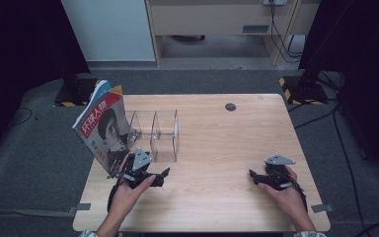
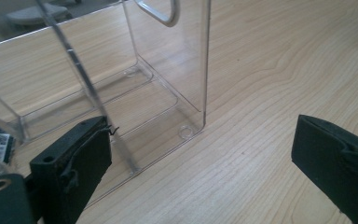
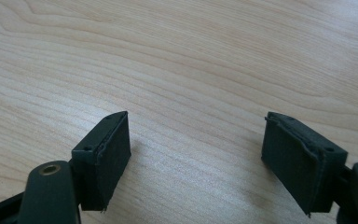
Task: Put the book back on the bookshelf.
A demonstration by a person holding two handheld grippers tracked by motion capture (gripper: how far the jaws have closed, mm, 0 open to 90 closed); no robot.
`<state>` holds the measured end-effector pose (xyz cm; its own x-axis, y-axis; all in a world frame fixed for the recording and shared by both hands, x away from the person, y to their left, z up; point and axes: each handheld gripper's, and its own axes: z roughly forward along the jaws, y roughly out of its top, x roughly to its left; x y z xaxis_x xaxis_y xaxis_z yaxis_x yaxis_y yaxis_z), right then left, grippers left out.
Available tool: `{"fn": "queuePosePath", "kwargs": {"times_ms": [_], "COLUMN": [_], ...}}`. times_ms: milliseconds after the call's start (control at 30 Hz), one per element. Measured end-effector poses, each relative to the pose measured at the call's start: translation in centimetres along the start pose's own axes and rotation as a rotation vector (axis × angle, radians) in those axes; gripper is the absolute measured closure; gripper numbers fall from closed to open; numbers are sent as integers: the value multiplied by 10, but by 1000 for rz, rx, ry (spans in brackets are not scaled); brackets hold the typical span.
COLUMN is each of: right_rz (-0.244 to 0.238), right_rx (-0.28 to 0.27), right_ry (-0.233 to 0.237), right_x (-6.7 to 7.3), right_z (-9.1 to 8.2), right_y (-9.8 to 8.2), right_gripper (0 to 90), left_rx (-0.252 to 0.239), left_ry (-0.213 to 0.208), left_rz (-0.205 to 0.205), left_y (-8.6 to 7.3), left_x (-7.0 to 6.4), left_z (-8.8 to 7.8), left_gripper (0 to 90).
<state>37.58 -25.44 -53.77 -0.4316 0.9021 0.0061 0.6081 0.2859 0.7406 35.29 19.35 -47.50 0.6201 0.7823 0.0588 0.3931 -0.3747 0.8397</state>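
A magazine [image 1: 104,129] leans, seemingly, in the clear rack's [image 1: 164,132] left end.

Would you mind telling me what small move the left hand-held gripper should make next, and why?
Probably ease toward the magazine. The left hand-held gripper stands open with nothing between its jaws, beside the clear rack, and the magazine leans tilted at the rack's left end rather than upright in a slot.
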Motion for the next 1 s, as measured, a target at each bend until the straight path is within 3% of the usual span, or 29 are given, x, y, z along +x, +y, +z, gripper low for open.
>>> {"fn": "queuePosePath", "kwargs": {"times_ms": [367, 700, 1000], "right_rz": [11, 22, 28], "right_rx": [17, 24, 30], "right_ry": [-14, -23, -27], "right_x": [-1, -1, -1], "right_z": [1, 2, 2], "right_y": [0, 1, 1], "right_gripper": [146, 118, 92], "left_rx": [20, 50, 78], "left_ry": [-25, -50, -82], "left_rz": [22, 30, 69], "left_y": [8, 14, 20], "left_x": [-17, -32, -53], "left_z": [16, 35, 54], "left_gripper": [19, 17, 19]}}
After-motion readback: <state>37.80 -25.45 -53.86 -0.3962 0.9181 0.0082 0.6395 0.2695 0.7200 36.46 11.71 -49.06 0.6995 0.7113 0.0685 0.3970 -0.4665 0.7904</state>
